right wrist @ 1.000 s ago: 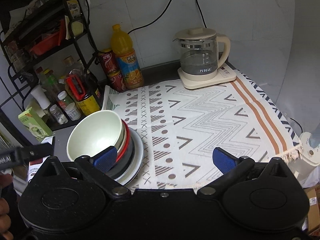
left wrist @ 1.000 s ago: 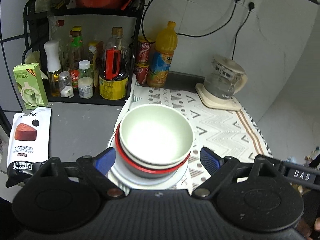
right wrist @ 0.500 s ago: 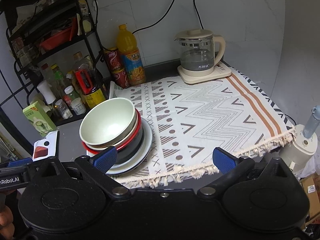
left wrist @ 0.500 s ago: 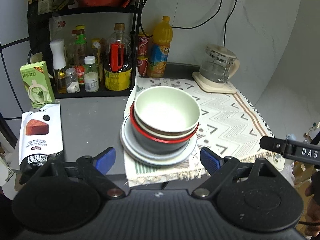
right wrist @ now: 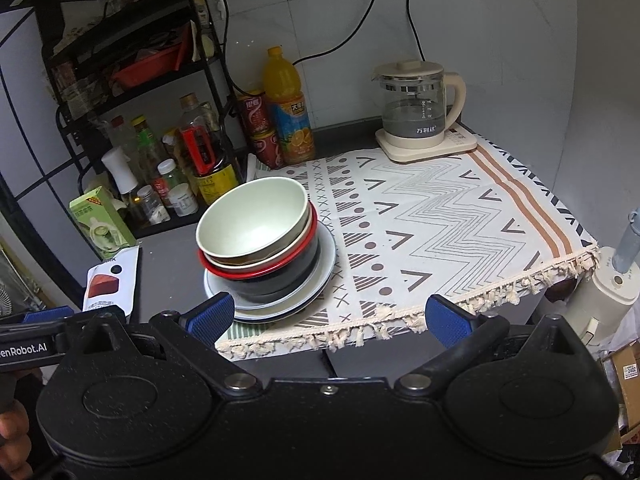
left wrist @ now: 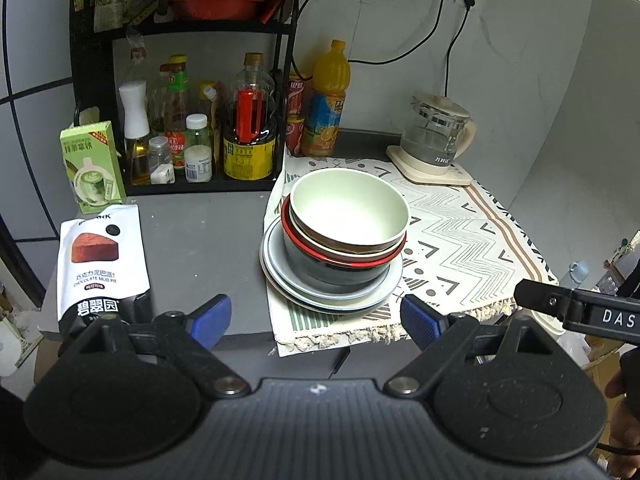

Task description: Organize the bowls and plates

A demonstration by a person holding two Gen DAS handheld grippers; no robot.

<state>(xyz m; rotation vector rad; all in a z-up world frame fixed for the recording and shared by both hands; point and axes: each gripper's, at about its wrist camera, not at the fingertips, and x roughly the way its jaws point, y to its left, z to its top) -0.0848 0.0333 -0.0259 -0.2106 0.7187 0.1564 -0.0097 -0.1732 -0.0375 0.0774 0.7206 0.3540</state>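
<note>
A stack stands at the left edge of the patterned cloth (left wrist: 472,240): a pale green bowl (left wrist: 350,204) on top, nested in a cream bowl and a red-rimmed dark bowl (left wrist: 340,270), on grey-white plates (left wrist: 276,276). The stack also shows in the right wrist view, with the green bowl (right wrist: 252,216) over the plates (right wrist: 280,308). My left gripper (left wrist: 316,320) is open and empty, held back off the table's front edge. My right gripper (right wrist: 328,316) is open and empty, also in front of the table edge.
A black rack (left wrist: 184,152) with bottles stands at the back left. An orange juice bottle (left wrist: 326,100), red cans and a glass kettle (left wrist: 436,136) line the back. A green box (left wrist: 90,166) and a snack pouch (left wrist: 100,260) lie left.
Both grippers have drawn back and up from the stack, which now lies farther off. The stack has not moved. Both stay open.
</note>
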